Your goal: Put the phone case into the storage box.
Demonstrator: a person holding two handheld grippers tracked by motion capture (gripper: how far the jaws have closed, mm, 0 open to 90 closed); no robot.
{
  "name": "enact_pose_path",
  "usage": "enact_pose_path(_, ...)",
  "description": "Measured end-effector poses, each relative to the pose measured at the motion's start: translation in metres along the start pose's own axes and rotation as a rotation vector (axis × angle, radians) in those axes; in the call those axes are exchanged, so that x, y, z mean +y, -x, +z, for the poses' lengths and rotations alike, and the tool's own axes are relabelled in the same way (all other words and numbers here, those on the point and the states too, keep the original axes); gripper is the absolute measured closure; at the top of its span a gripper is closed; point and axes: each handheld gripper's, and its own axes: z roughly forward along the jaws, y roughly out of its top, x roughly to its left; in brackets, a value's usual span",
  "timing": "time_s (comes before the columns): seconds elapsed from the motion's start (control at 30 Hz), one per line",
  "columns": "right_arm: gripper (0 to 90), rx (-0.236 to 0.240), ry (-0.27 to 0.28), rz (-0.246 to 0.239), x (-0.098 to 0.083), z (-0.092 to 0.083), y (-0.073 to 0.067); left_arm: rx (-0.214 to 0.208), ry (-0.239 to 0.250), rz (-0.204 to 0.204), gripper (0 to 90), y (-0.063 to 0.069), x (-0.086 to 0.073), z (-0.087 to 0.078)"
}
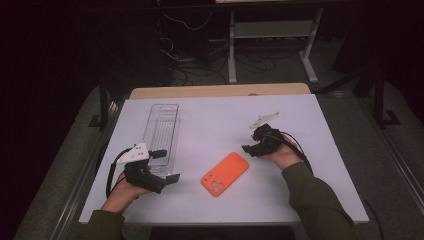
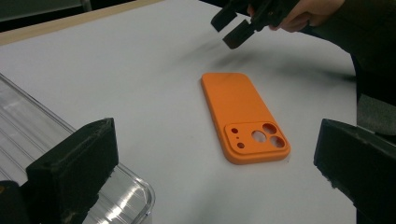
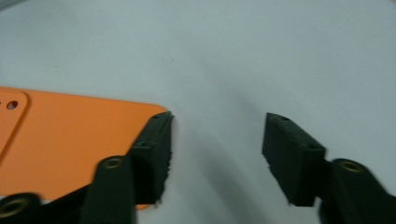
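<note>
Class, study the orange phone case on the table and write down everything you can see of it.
The orange phone case lies flat on the white table, back up, looking like matt soft plastic. A raised camera block with round cut-outs sits at its near end. It lies askew between the two hands, right of the clear tray. Nothing grips it; only the table touches it.

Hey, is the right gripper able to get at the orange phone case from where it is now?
Probably yes. The right gripper hangs just past the top end of the orange phone case, jaws apart with nothing between them, and bare table lies around the case. The clear tray sits off to the far side.
</note>
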Motion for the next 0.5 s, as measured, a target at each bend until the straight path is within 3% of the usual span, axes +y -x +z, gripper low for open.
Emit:
enact_pose_path(0.13, 21.0, -0.051, 0.066, 0.013, -0.005, -0.01, 0.001, 0.001, 0.001, -0.002, 0.0, 0.0, 0.0, 0.0)
enact_pose_path(0.2, 15.5, -0.033, 0.101, 0.035, -0.009, -0.016, 0.002, 0.0, 0.004, -0.001, 0.0, 0.0, 0.0, 0.0)
enact_pose_path(0.27, 12.1, -0.048, 0.133, 0.05, -0.011, -0.02, 0.001, 0.001, 0.004, -0.002, 0.0, 0.0, 0.0, 0.0)
enact_pose_path(0.4, 0.9, -0.065, 0.157, 0.045, -0.017, -0.025, 0.002, 0.001, 0.005, -0.003, 0.0, 0.001, 0.0, 0.0)
enact_pose_path(0.5, 0.0, -0.074, 0.161, 0.054, -0.021, -0.028, 0.001, 0.001, 0.006, -0.004, 0.0, 0.0, 0.0, 0.0)
